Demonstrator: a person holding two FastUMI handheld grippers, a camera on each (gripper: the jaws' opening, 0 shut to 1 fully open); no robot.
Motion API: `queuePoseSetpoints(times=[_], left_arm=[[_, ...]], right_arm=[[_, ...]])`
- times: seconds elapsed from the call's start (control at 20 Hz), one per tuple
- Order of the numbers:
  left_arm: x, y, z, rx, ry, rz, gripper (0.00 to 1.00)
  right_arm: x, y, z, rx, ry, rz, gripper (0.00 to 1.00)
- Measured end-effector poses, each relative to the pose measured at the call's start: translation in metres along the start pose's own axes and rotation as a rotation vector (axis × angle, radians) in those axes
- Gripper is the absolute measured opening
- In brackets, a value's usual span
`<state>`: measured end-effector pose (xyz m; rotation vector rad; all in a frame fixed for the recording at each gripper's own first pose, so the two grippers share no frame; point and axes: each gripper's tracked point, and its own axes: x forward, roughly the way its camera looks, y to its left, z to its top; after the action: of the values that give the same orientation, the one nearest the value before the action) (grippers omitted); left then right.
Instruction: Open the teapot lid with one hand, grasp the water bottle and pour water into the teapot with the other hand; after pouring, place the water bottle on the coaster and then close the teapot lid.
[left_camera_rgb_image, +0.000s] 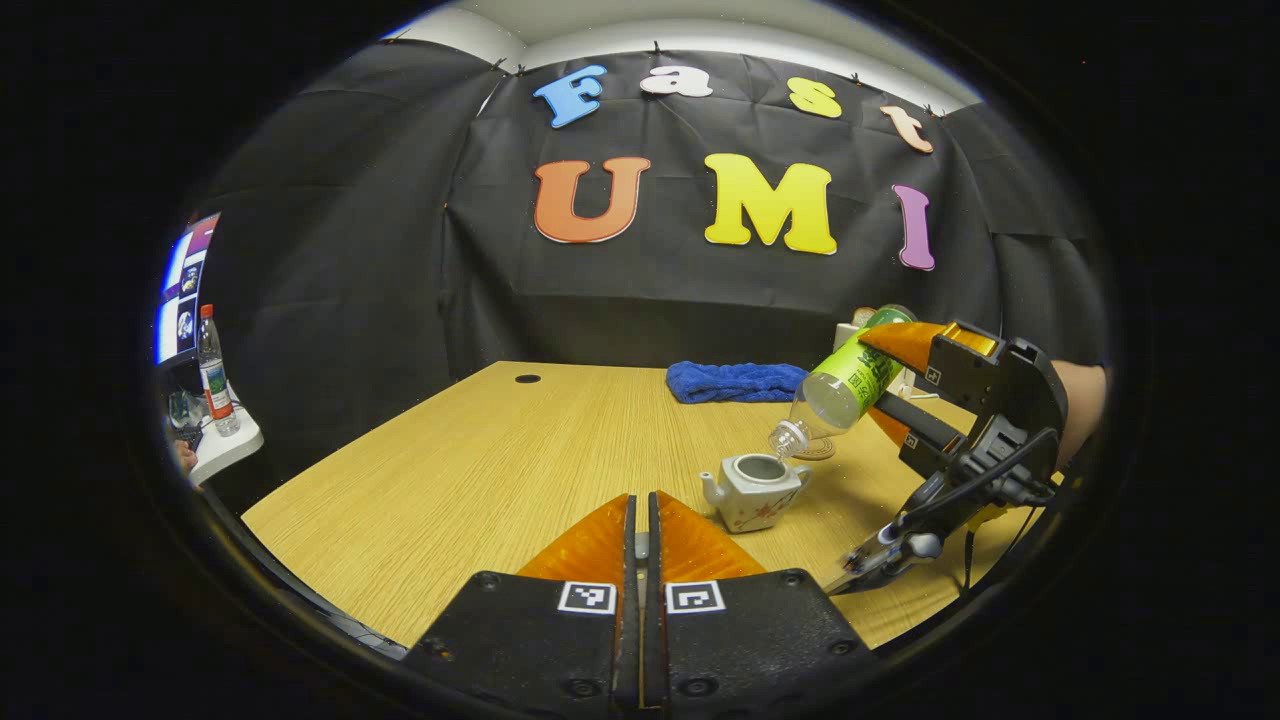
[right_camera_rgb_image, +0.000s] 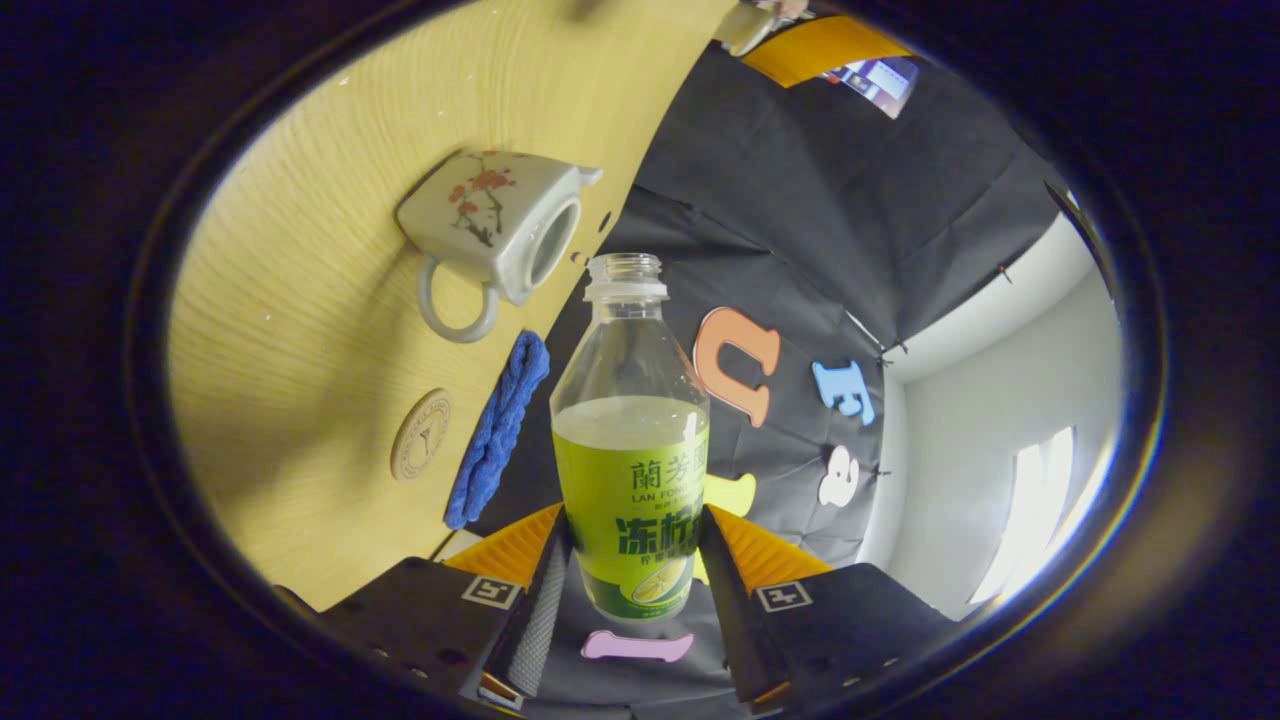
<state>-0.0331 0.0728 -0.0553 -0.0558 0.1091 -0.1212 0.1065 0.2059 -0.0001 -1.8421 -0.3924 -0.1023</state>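
Observation:
A white teapot (left_camera_rgb_image: 755, 488) (right_camera_rgb_image: 495, 225) with a flower print stands lidless on the wooden table (left_camera_rgb_image: 480, 460). My right gripper (left_camera_rgb_image: 885, 385) (right_camera_rgb_image: 630, 540) is shut on the green-labelled water bottle (left_camera_rgb_image: 845, 385) (right_camera_rgb_image: 628, 450). The capless bottle is tilted, its mouth just above the pot's opening; I see no stream. My left gripper (left_camera_rgb_image: 641, 520) is shut in front of the pot, with a small pale piece between its fingers. In the right gripper view a white thing that looks like the lid (right_camera_rgb_image: 745, 28) sits at the left gripper's finger. The round coaster (left_camera_rgb_image: 818, 452) (right_camera_rgb_image: 421, 433) lies just behind the pot.
A blue cloth (left_camera_rgb_image: 735, 382) (right_camera_rgb_image: 500, 430) lies at the table's far edge beside a white box (left_camera_rgb_image: 848, 332). Off the table's left side a red-capped bottle (left_camera_rgb_image: 212, 370) stands on a small white shelf under a screen (left_camera_rgb_image: 180, 300). A cable hole (left_camera_rgb_image: 527, 379) marks the far left.

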Motion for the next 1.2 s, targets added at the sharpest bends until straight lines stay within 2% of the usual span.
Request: queuePoseSetpoints(times=[0.1,0.3,0.35,0.65,0.85,0.9,0.95,1.0,1.1,1.2], left_arm=[[0.000,-0.005,0.005,-0.004,-0.008,0.006,0.04],[0.008,-0.015,0.015,0.010,-0.011,0.032,0.05],[0.010,-0.021,0.019,0.006,-0.013,0.027,0.04],[0.026,-0.051,0.040,0.059,-0.040,0.022,0.04],[0.034,-0.065,0.050,0.050,-0.047,0.023,0.04],[0.035,-0.068,0.051,0.048,-0.048,0.016,0.04],[0.036,-0.070,0.054,0.053,-0.055,0.013,0.04],[0.036,-0.071,0.057,0.064,-0.060,0.016,0.04],[0.039,-0.065,0.062,0.078,-0.073,0.033,0.04],[0.039,-0.069,0.063,0.072,-0.075,0.017,0.04]], right_arm=[[-0.001,0.009,-0.012,0.133,0.028,0.020,0.72],[-0.012,0.020,-0.036,0.464,0.061,0.065,0.70],[-0.014,0.023,-0.042,0.527,0.064,0.073,0.72],[-0.041,0.037,-0.086,0.865,0.134,0.092,0.70],[-0.042,0.045,-0.100,1.187,0.112,0.142,0.72],[-0.038,0.045,-0.105,1.273,0.112,0.159,0.67],[-0.034,0.044,-0.107,1.367,0.106,0.186,0.72],[-0.031,0.044,-0.105,1.458,0.099,0.219,0.70],[-0.022,0.043,-0.101,1.627,0.083,0.287,0.72],[-0.007,0.046,-0.092,1.782,0.078,0.374,0.70]])
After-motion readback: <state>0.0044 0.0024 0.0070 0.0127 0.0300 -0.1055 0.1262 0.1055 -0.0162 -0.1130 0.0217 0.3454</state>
